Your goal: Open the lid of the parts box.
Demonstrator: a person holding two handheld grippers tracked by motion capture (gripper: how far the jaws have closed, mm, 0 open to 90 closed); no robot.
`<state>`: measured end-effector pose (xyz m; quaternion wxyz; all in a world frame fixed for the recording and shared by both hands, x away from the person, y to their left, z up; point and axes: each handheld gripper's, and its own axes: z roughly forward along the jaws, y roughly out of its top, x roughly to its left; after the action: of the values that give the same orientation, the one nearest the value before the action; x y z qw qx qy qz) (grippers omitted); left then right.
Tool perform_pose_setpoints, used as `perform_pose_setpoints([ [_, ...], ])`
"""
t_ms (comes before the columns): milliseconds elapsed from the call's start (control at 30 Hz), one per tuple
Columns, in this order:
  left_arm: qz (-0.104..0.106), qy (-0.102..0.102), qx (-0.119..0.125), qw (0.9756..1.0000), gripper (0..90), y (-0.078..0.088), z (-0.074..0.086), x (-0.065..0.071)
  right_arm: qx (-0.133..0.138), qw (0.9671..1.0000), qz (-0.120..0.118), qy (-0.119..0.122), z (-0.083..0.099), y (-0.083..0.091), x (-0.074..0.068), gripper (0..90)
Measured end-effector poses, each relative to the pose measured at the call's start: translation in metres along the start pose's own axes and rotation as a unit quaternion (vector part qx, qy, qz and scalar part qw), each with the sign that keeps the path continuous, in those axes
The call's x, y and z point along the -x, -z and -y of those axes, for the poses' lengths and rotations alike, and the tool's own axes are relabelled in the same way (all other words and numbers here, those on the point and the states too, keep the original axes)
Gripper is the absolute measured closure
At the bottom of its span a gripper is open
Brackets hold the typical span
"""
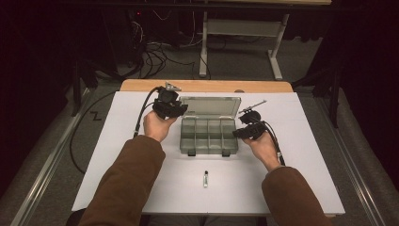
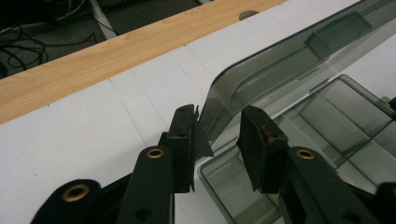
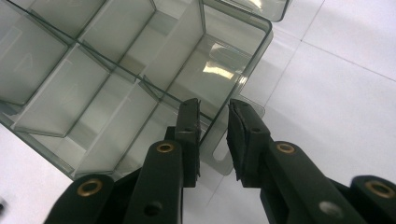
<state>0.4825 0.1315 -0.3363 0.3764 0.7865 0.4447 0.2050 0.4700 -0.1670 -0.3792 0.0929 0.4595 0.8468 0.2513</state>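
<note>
Between your left gripper (image 2: 217,135) jaws, not yet pinched, stands the smoky clear plastic organizer box's (image 1: 208,135) lid (image 2: 280,70) corner; your right gripper (image 3: 214,122) loosely straddles its side wall.

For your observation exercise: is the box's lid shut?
No, the lid stands raised behind the open box, showing its bare compartments.

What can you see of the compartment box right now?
The compartment box is smoky clear plastic, a shallow tray split by dividers into small bins that look empty. Its hinged lid stands open at the far side, and two dark latches sit on the near edge. It rests on the white table. The left gripper straddles the lid's corner; the right gripper straddles the tray's side wall.
</note>
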Motion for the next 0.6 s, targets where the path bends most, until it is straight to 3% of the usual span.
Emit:
perform_pose_setpoints([
  [600, -0.008, 0.022, -0.015, 0.9996, 71.8, -0.023, 0.004, -0.009, -0.002, 1.0000, 0.003, 0.005, 0.000, 0.000, -0.001, 75.8],
])
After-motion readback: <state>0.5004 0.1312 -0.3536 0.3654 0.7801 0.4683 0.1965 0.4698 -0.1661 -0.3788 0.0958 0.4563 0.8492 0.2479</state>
